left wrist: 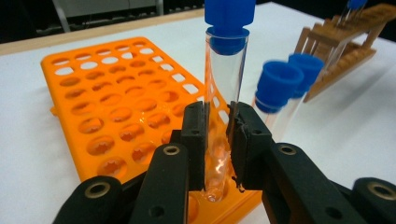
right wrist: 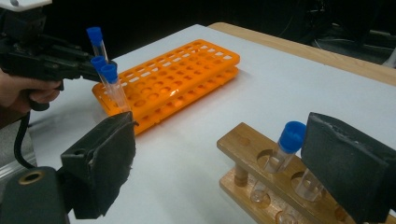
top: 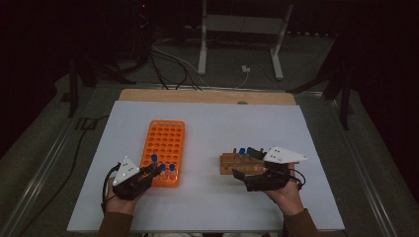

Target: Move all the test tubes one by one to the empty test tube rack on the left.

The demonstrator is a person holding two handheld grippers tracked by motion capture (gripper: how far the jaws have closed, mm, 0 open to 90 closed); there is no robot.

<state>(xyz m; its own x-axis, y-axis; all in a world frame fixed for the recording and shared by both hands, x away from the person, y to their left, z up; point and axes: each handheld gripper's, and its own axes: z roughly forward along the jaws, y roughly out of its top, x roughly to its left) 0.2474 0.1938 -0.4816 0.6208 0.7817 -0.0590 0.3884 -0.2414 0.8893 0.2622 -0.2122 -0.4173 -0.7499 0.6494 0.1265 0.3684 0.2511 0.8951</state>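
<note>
A: Orange rack is sitting left of centre on the counter, and the left tongs are clamping a clear tube with a blue cap right at its near end.

B: Is the tube seated yet?

A: It is looking nearly so. In the left gripper view the pads are squeezing the glass low down, and the rounded bottom is resting in or just above a hole in the nearest row. The tube's long axis is standing almost upright, cap on top.

B: Anything crowding it?

A: Two more capped tubes are standing just to its right in that same near end, very near it, so I am judging that any sideways drift could knock them.

B: And the other hand?

A: The right tongs are gaping wide with nothing between the pads. They are hovering at the wooden rack on the right side of the counter, where a blue-capped tube is standing in a hole between the two pads, untouched.

B: So which hand is nearer to what?

A: The left one is owning the orange rack; the right one is nearest the wooden rack. The coming move is turning on that gripped tube going straight down along its own axis.
</note>
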